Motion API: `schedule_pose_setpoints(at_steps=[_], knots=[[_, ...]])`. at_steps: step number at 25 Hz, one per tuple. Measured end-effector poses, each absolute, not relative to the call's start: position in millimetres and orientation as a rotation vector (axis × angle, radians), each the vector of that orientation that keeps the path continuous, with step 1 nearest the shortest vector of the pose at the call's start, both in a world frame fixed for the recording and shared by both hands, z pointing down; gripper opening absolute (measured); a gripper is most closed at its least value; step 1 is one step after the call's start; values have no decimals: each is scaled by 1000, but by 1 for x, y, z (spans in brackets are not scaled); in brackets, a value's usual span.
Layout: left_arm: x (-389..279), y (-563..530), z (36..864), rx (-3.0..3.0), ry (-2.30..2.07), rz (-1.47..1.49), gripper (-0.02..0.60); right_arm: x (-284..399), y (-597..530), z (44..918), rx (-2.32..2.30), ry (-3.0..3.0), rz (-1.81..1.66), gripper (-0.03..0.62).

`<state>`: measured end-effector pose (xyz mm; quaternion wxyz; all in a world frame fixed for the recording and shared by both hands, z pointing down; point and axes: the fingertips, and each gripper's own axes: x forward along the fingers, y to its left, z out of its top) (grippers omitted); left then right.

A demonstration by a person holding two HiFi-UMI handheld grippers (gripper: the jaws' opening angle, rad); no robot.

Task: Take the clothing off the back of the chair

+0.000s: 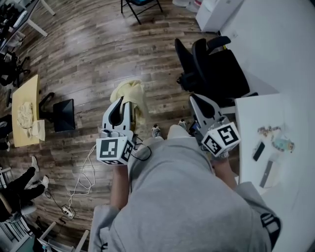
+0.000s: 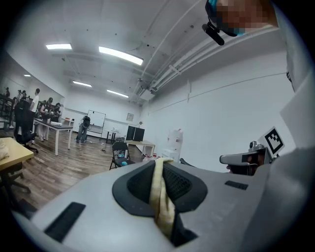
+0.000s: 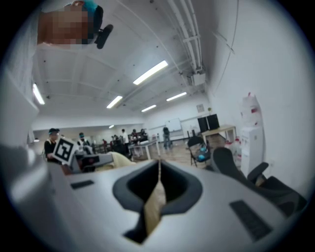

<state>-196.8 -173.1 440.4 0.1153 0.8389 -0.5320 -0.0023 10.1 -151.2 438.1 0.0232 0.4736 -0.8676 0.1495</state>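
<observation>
A pale yellow piece of clothing (image 1: pixel 129 91) is bunched over the tips of my left gripper (image 1: pixel 123 104) and hangs down its right side, above the wood floor. In the left gripper view a strip of the clothing (image 2: pixel 161 197) runs between the pads, with the left gripper (image 2: pixel 158 162) shut on it. The black office chair (image 1: pixel 216 69) stands ahead to the right, its back bare. My right gripper (image 1: pixel 196 100) hovers just short of the chair. The right gripper (image 3: pixel 158 161) has its jaws together, with a tan sliver in the slit that I cannot identify. The chair (image 3: pixel 246 177) shows at its right.
A white table (image 1: pixel 256 142) with small items (image 1: pixel 270 133) is close on the right. On the floor are a black box (image 1: pixel 64 114), a white cable (image 1: pixel 83 182) and a wooden table (image 1: pixel 24 110) at the left. A folding chair (image 1: pixel 140 5) stands far ahead.
</observation>
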Motion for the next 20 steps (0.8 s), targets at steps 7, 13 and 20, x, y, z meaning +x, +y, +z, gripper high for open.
schedule_pose_setpoints(at_steps=[7,13,20], knots=[[-195,-169,431,2475,-1531,-56,63,12,-153,430,1482,-2678,432,35],[-194,-171,421,2494,-1518,-71,63,13,-160,409,1500,-2702,377,35],[-195,-174,400,2534,-1526,-96,62,11,-168,395,1514,-2711,329,35]])
